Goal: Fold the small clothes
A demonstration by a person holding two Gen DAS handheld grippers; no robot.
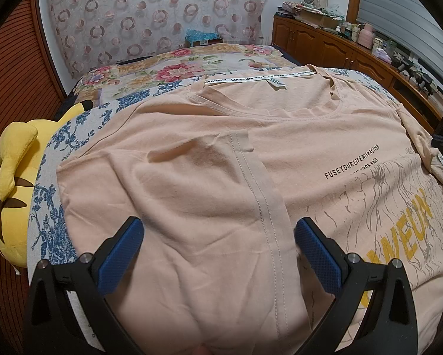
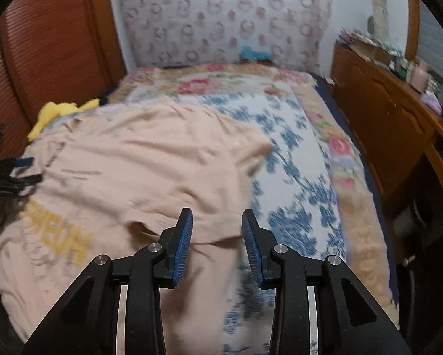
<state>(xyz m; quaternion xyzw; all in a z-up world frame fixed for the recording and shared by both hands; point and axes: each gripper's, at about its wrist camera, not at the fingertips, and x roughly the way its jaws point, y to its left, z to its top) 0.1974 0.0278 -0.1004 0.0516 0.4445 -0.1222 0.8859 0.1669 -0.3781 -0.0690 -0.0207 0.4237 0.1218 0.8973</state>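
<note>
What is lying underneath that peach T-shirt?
The peach T-shirt lies on a blue-flowered white cloth, itself over a rose-patterned blanket. Whatever sits directly beneath the shirt's middle is covered.

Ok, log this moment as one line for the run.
stage: folding | peach T-shirt: flat on bed, left sleeve folded in | left tongs: open over sleeve | right tongs: open, nothing gripped

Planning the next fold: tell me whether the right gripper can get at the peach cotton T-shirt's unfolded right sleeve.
Probably yes. The right gripper stands open just above the peach T-shirt's right sleeve, with nothing between them.
</note>
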